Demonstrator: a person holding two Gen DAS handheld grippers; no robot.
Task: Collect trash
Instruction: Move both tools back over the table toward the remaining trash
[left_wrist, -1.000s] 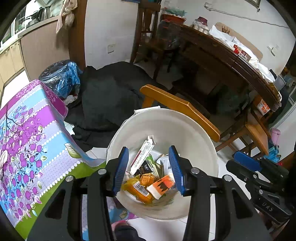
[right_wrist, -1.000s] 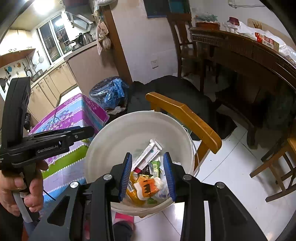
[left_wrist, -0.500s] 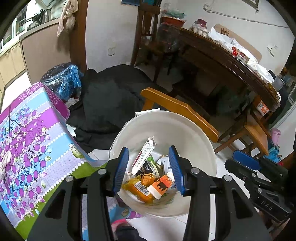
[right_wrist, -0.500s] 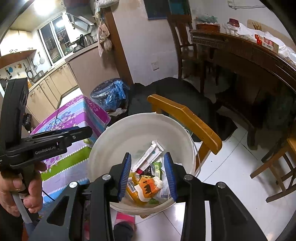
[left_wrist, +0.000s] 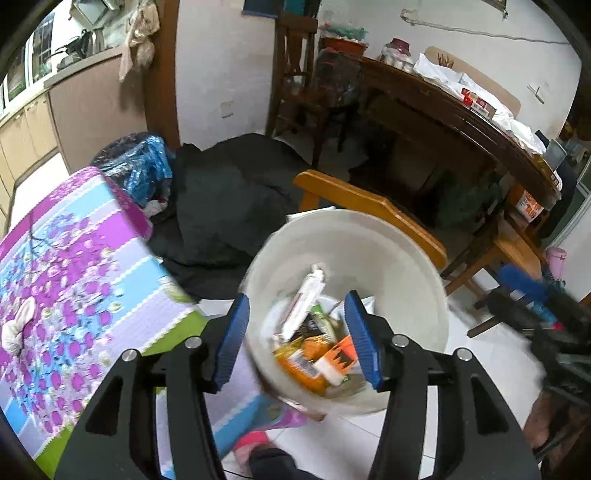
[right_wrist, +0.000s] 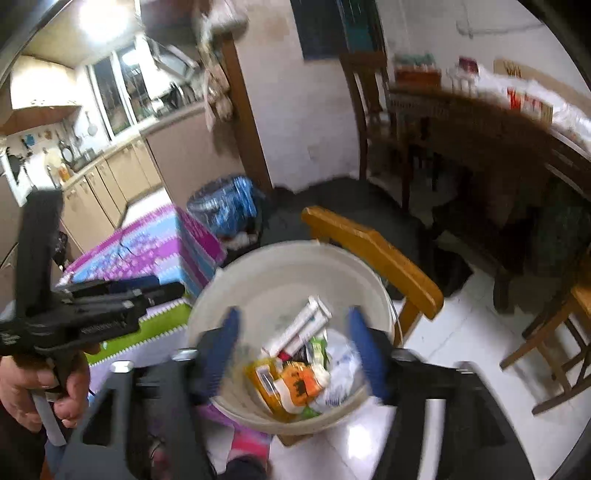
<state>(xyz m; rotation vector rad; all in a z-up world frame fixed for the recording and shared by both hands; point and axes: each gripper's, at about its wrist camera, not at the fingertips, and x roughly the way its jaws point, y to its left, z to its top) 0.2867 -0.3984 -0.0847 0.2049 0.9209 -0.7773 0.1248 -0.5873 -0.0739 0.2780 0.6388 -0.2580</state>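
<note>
left hand-held gripper (left_wrist: 299, 336): jaws spread apart, empty, hung over the near rim of the bucket
right hand-held gripper (right_wrist: 295, 350): jaws spread apart, empty, above the bucket; view motion-blurred
bucket (left_wrist: 388, 258): white, round, on the floor just beside the bench corner, in front of the wooden chair (left_wrist: 369, 206)
trash (left_wrist: 314, 347): wrappers heaped in the bucket bottom; orange packets nearest, white tube-like box (left_wrist: 304, 299) leaning up the far side, green and black wrappers between
trash, right view (right_wrist: 295, 365): same heap, orange packets in front, crumpled white piece to the right
bench (left_wrist: 74, 266): left of the bucket, covered with purple-blue floral cloth
left hand (right_wrist: 40, 384): wrapped round the left tool's handle
blue bag (left_wrist: 147, 170): behind the bench, next to dark cloth on the floor
</note>
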